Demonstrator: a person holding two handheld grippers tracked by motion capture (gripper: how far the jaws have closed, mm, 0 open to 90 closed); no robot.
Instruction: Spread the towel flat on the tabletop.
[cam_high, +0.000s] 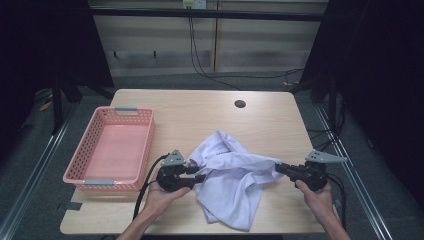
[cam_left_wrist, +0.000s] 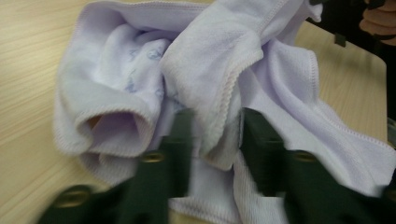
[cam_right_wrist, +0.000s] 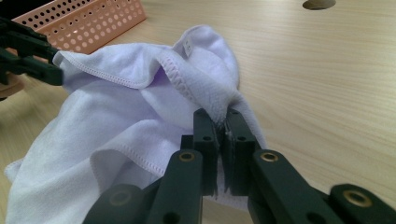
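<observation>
A pale lavender cloth (cam_high: 231, 177) lies crumpled on the wooden table (cam_high: 200, 112), pulled out between my two grippers. My left gripper (cam_high: 199, 174) is at the cloth's left edge. Its jaws press on a thick hemmed fold (cam_left_wrist: 217, 126) from both sides. My right gripper (cam_high: 278, 169) is at the cloth's right edge, shut tight on a bunched hem (cam_right_wrist: 223, 109). In the right gripper view the left gripper (cam_right_wrist: 55, 65) grips the cloth's far corner. A hand holds each gripper from the near edge.
A pink perforated basket (cam_high: 145, 145) stands empty at the table's left side, close to my left gripper. A round cable hole (cam_high: 240, 104) sits near the far edge. Black cables trail from both grippers toward the near edge.
</observation>
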